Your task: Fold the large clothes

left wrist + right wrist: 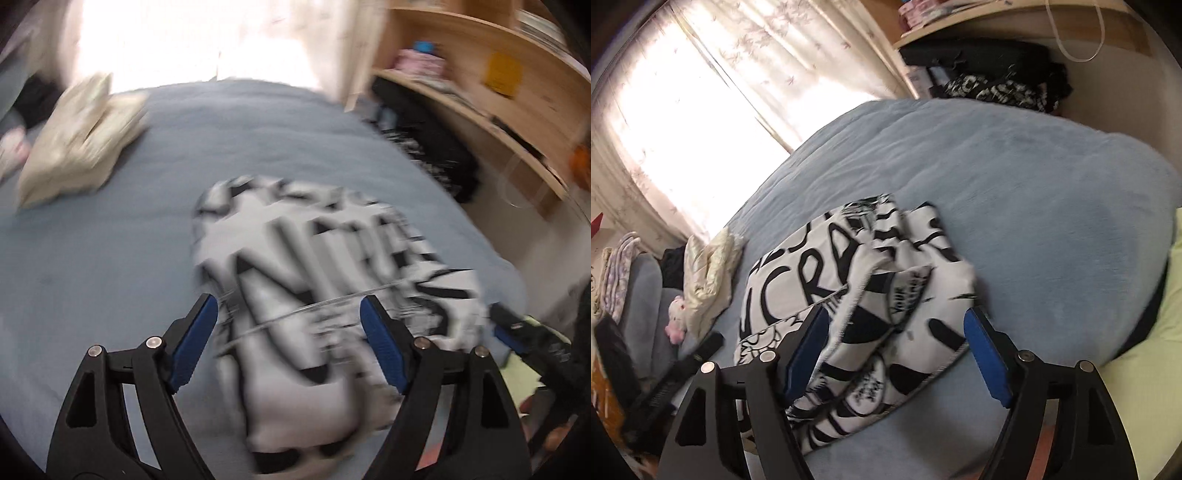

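Observation:
A white garment with bold black lettering point(303, 280) lies folded in a thick bundle on the blue-grey bed cover point(110, 236). My left gripper point(290, 317) is open just above its near part, one blue pad on each side, holding nothing. The view is blurred by motion. In the right wrist view the same garment point(857, 295) lies folded with a loose flap on top. My right gripper point(897, 332) is open around its near edge and grips nothing. The right gripper's tip also shows in the left wrist view point(517, 328), at the garment's right side.
A cream folded item point(81, 147) lies on the bed at the far left. A wooden shelf unit point(498, 92) and a dark pile of clothes point(432, 144) stand to the right of the bed. A bright curtained window point(701, 110) is behind. A lime-green sheet point(1145, 350) lies at the right.

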A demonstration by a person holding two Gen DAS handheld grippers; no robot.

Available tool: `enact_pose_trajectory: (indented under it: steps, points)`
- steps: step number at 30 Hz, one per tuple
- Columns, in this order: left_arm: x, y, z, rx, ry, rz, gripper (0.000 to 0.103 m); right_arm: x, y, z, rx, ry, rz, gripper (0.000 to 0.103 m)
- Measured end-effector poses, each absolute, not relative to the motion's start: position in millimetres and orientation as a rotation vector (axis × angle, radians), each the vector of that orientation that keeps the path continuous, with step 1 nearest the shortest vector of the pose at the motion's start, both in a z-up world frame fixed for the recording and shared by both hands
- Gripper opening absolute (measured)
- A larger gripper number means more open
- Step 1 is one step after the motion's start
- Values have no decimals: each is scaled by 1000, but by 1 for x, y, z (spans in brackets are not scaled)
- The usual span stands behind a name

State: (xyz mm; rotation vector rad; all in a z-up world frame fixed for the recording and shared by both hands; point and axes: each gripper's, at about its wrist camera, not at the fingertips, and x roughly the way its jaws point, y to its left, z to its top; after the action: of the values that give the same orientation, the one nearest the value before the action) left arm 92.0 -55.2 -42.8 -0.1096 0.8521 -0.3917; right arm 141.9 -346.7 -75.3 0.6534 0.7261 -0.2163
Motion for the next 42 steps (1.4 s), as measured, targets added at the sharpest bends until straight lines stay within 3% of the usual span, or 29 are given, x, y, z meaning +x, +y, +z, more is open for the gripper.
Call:
enact_pose_trajectory:
  steps: [10, 12, 13, 17, 20, 26, 33, 37, 42]
  points:
    - [111, -35, -89, -214, 915, -470, 78, 228, -341, -93, 585, 878, -212, 76]
    - [118, -45, -97, -224, 925, -478, 78, 237, -335, -97, 535, 892, -211, 59]
    - [119, -46, -100, -225, 923, -472, 78, 239, -333, -99, 511, 906, -209, 40]
    - [122, -59, -101, -173, 918, -466, 78, 225, -353, -87, 542, 835, -168, 27]
    - [118, -76, -94, -116, 898, -476, 78, 202, -367, -69, 533, 786, -173, 27]
    - [95, -120, -106, 130, 830, -395, 79, 187, -377, -112, 583, 871, -252, 26]
    - [84, -131, -119, 187, 793, -379, 80, 183, -366, -108, 536, 869, -278, 26]
    - [81, -130, -121, 183, 778, -381, 82, 182, -373, -110, 583, 904, -268, 32]
    - [89, -113, -108, 110, 857, -430, 83, 187, -373, -76, 527, 954, -308, 48]
